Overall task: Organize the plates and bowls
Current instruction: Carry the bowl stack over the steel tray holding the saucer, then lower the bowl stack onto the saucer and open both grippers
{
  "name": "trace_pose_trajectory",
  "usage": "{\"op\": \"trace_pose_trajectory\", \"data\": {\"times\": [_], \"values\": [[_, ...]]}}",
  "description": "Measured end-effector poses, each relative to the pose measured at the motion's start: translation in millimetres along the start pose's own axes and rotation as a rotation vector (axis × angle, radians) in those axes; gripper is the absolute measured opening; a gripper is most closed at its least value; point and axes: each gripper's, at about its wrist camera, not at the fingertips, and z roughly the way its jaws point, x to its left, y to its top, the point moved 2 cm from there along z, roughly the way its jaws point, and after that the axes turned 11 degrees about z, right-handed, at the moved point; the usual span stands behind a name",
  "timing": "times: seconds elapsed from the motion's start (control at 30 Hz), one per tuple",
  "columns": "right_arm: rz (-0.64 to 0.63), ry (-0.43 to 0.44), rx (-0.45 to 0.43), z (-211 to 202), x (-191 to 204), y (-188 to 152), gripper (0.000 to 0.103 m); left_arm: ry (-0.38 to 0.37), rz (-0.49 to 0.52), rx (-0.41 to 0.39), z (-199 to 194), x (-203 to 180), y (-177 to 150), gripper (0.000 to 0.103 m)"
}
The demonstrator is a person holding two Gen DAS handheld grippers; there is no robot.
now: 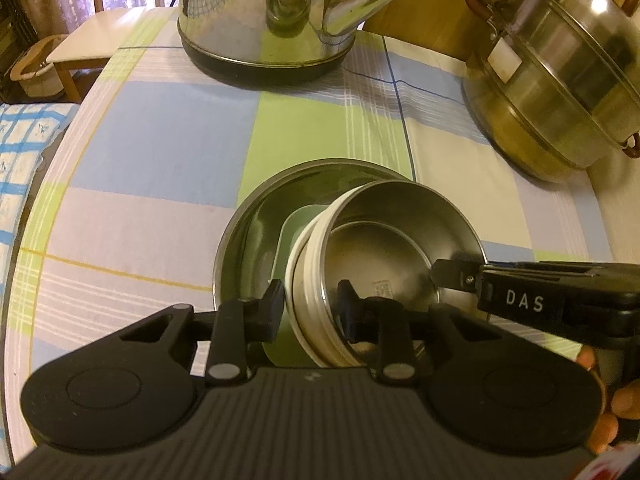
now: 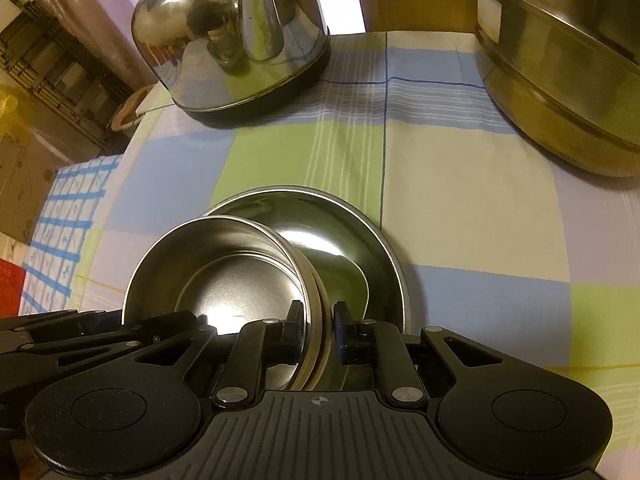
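A small steel bowl (image 1: 400, 216) (image 2: 224, 276), with a second rim nested under it, leans tilted inside a wide steel plate (image 1: 256, 216) (image 2: 360, 240). Something pale green (image 1: 298, 224) shows beneath it. My left gripper (image 1: 310, 308) straddles the bowl's near wall, one pad outside and one inside, and is shut on it. My right gripper (image 1: 448, 276) (image 2: 318, 328) reaches in from the right. The bowl's rim stands between its jaws, with a thin gap at the outer pad.
A shiny kettle (image 1: 260, 20) (image 2: 232, 48) stands at the back of the checked tablecloth (image 1: 160, 140). A steel steamer pot (image 1: 560, 80) (image 2: 560, 80) is at the back right. Left of the table are a chair (image 1: 92, 40) and a blue checked cloth (image 1: 20, 152).
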Motion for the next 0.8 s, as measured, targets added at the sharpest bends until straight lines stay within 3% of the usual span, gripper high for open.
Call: {"op": "trace_pose_trajectory", "data": {"times": [0.43,0.8], "values": [[0.090,-0.090,0.002,-4,4,-10,0.015,0.014,0.064,-0.016,4,-3,4,0.020],[0.166,-0.105,0.003,-4,3,-10,0.015,0.010,0.080,-0.017,6,-1,6,0.019]]}}
